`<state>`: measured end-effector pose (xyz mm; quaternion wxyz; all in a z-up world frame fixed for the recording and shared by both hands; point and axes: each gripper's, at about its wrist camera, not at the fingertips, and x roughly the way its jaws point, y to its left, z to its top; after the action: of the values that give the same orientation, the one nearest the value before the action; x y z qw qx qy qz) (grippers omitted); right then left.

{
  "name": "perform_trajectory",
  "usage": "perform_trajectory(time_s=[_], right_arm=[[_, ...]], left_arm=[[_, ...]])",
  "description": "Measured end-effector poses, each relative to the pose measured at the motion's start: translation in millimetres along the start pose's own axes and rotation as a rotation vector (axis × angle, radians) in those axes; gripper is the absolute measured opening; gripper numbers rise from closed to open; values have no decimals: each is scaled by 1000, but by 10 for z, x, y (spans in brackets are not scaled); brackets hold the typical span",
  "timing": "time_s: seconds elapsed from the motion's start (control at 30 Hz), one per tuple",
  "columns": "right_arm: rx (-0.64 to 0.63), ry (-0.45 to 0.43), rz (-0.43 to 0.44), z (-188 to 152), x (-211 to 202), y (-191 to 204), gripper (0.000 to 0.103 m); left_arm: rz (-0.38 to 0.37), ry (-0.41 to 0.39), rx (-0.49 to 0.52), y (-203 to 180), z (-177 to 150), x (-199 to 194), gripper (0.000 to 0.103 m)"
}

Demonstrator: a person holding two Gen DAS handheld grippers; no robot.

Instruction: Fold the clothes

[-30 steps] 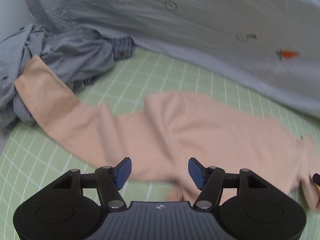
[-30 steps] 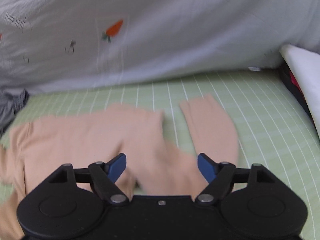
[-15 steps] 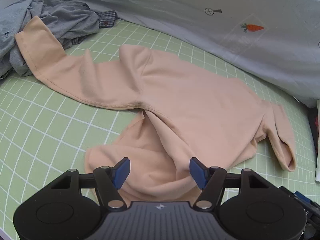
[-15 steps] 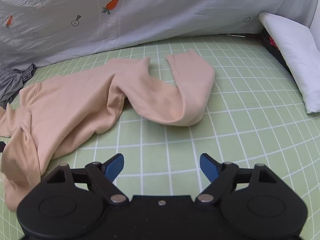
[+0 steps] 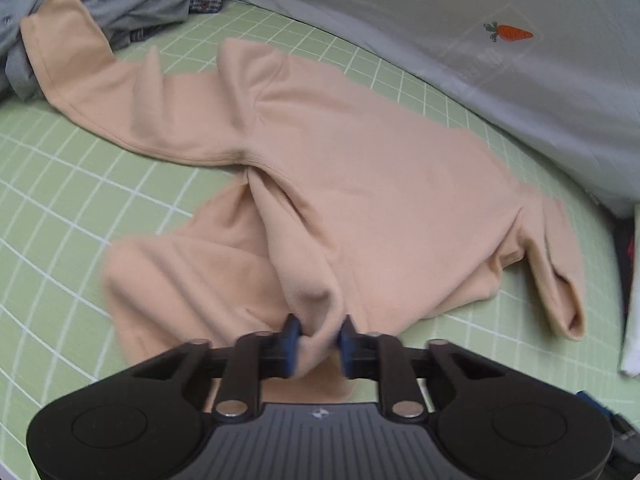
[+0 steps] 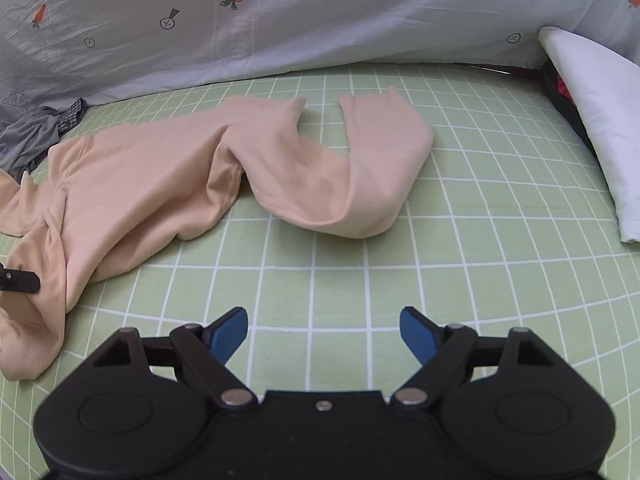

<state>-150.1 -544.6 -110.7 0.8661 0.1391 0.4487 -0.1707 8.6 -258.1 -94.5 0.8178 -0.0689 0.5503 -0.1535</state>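
A peach long-sleeved top (image 5: 360, 184) lies rumpled on a green mat with a white grid (image 5: 80, 184), its body spread across the middle. The lower hem is bunched and partly hidden behind the left gripper (image 5: 318, 338), and the near fabric is slightly blurred, so which part of the hem is caught is hard to make out; it looks like a gathered fold. One sleeve stretches away to the upper left, its cuff lying on a heap of grey clothes (image 5: 128, 4) that is cut off by the frame edge. The other sleeve is bent back on itself in a loop (image 6: 360, 184) to the right of the body.

The left gripper's jaws are closing, and its blue pads (image 5: 292, 340) already press on the pinched fold of peach fabric between them. The right gripper (image 6: 324, 334) hangs with its jaws spread wide, nothing between them, above bare mat in front of the looped sleeve and apart from the top.

Behind the mat hangs a pale sheet printed with carrots (image 6: 320, 20). A folded white cloth (image 6: 592, 120) lies at the right edge, partly cut off.
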Motion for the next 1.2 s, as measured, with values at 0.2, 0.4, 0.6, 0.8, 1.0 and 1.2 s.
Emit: perform_trajectory(time_s=[0.2,0.4,0.6,0.8,1.0,1.2], right_arm=[[20,-1,9,74,56,85,84],[6,-19,24,149,50,406,84],[-12,-14,32,142,19,791,84],[24,40,69,45,40,1100,84],[67,98,128,-2,158,1298,84],[47,136,195,-8,248,1459,72]], left_arm=[[-162,-60,-59,59,39,-444,14],[-121,-210,-207,751,434,-750,13],[70,-206,-236,1265,724,-651,27],[74,-213,-79,1148,669,-720,50],[102,-248,-2,981,600,-796,54],[139,-303,66,837,573,-946,64]])
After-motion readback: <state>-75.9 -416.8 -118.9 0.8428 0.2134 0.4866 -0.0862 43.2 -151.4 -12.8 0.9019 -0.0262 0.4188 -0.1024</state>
